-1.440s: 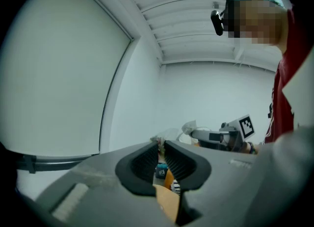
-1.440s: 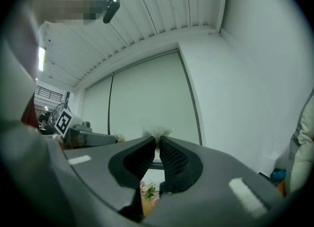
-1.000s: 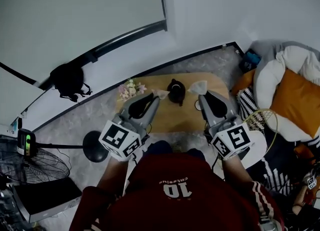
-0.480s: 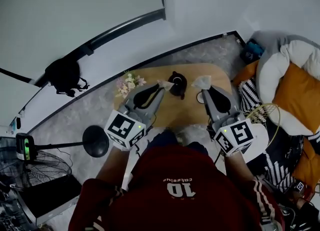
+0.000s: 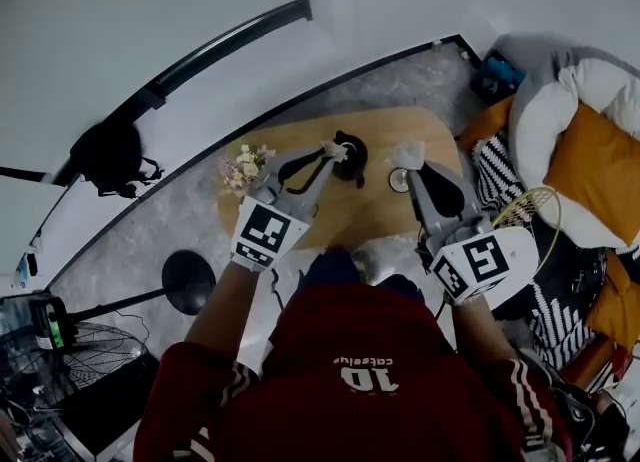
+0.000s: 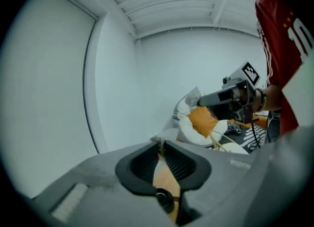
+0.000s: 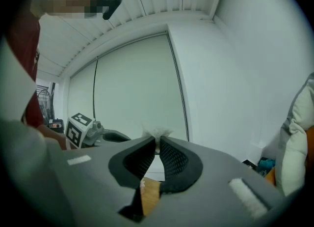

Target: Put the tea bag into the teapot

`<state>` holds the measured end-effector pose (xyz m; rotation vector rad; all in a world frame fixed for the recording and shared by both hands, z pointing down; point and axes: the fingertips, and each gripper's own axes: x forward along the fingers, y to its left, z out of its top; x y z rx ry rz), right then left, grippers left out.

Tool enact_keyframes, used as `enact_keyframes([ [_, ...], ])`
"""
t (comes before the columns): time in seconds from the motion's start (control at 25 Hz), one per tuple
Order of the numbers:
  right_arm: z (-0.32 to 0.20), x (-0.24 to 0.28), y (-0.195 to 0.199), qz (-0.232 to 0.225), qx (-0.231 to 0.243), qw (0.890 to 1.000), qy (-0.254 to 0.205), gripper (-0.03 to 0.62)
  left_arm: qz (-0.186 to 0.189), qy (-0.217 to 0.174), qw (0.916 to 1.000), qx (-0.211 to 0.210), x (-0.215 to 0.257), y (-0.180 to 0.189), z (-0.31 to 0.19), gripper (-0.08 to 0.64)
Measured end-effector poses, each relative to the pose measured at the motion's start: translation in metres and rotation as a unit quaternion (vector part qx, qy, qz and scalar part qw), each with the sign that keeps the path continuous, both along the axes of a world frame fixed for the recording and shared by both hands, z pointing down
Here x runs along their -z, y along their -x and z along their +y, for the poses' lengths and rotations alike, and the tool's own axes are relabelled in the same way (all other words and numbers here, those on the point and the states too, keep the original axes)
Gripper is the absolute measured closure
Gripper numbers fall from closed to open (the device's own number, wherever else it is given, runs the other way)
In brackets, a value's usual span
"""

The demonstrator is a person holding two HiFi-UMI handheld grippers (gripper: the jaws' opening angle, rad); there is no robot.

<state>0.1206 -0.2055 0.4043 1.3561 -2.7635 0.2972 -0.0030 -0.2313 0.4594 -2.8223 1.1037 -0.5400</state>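
A black teapot (image 5: 353, 162) stands on the oval wooden table (image 5: 375, 220). My left gripper (image 5: 333, 151) is shut on a small pale tea bag (image 5: 338, 148) and holds it over the teapot's top. In the left gripper view the jaws (image 6: 160, 145) pinch a thin pale strip, with the dark teapot (image 6: 165, 198) below them. My right gripper (image 5: 408, 160) hangs to the right of the teapot, shut on a crumpled white wrapper (image 5: 405, 153). That wrapper shows as a white tuft (image 7: 157, 133) at the jaw tips in the right gripper view.
A bunch of pale flowers (image 5: 240, 166) lies at the table's left end. A small round cup (image 5: 397, 182) sits under the right gripper. Cushions (image 5: 590, 165) and a striped rug are to the right; a fan base (image 5: 187, 280) stands on the floor to the left.
The left gripper has moved forward and right, carrying the tea bag from beside the teapot to over it. The right gripper has stayed about where it was with the wrapper.
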Motion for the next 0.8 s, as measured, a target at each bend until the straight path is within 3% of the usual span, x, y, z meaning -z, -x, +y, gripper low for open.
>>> enact_keyframes([
  [0.36, -0.026, -0.031, -0.004, 0.002, -0.020, 0.999, 0.025, 0.561, 0.012, 0.072, 0.9973, -0.010, -0.087, -0.012, -0.050, 0.512],
  [0.56, -0.029, -0.038, -0.009, 0.004, -0.031, 0.999, 0.038, 0.561, 0.037, 0.131, 0.9907, 0.008, -0.149, -0.012, -0.074, 0.512],
  [0.8, -0.030, -0.047, -0.018, 0.010, -0.044, 0.998, 0.051, 0.561, 0.012, 0.193, 0.9809, 0.024, -0.231, -0.018, -0.094, 0.512],
])
